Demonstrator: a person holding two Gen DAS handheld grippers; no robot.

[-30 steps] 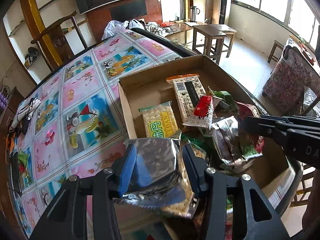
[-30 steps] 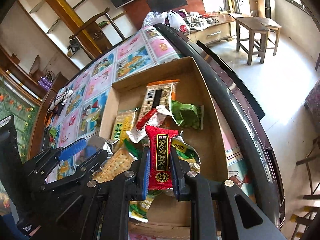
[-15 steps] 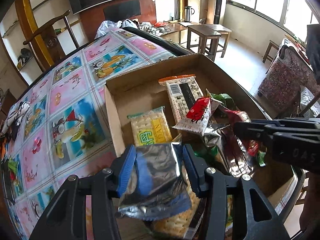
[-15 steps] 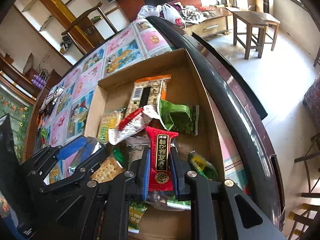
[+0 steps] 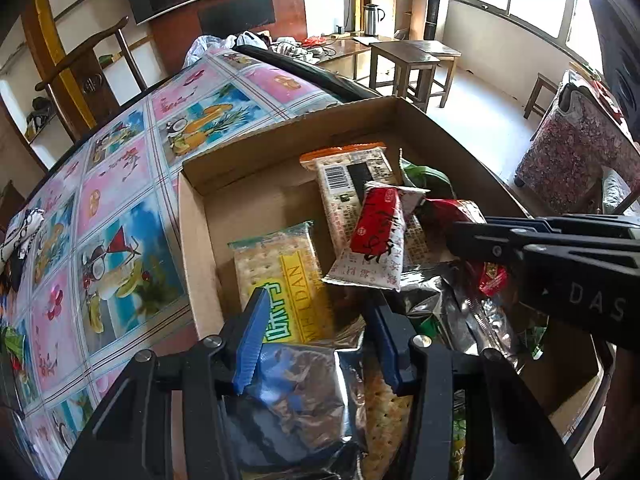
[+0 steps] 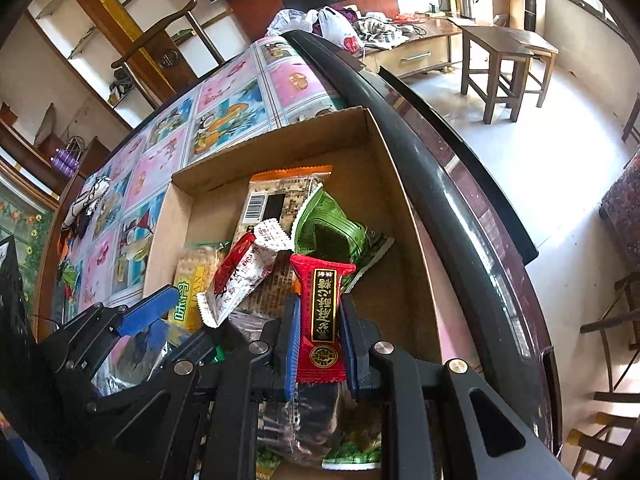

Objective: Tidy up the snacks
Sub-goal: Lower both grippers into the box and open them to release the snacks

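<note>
A shallow cardboard box (image 5: pixel 192 240) (image 6: pixel 384 216) lies on the table, with several snack packs inside. My left gripper (image 5: pixel 316 344) is shut on a silver and blue foil pack (image 5: pixel 304 404), held over the box's near left part. My right gripper (image 6: pixel 318 328) is shut on a red pack with a black and gold label (image 6: pixel 322 316), over the box's middle; in the left wrist view it reaches in from the right (image 5: pixel 472 236). In the box lie a yellow cracker pack (image 5: pixel 284 292), a red and white pack (image 5: pixel 376 236), a green pack (image 6: pixel 332 228) and an orange-edged barcode pack (image 5: pixel 352 176).
The table wears a bright patterned cloth (image 5: pixel 120 208) and has a dark curved rim (image 6: pixel 432 168) just right of the box. A wooden chair (image 5: pixel 88 76) stands beyond the table. Wooden stools (image 6: pixel 504 68) stand on the tiled floor at right. Plastic bags (image 6: pixel 320 24) lie at the far end.
Both grippers have moved forward and lower over the box with their packs still held. The box and its snacks look larger and nearer in both views.
</note>
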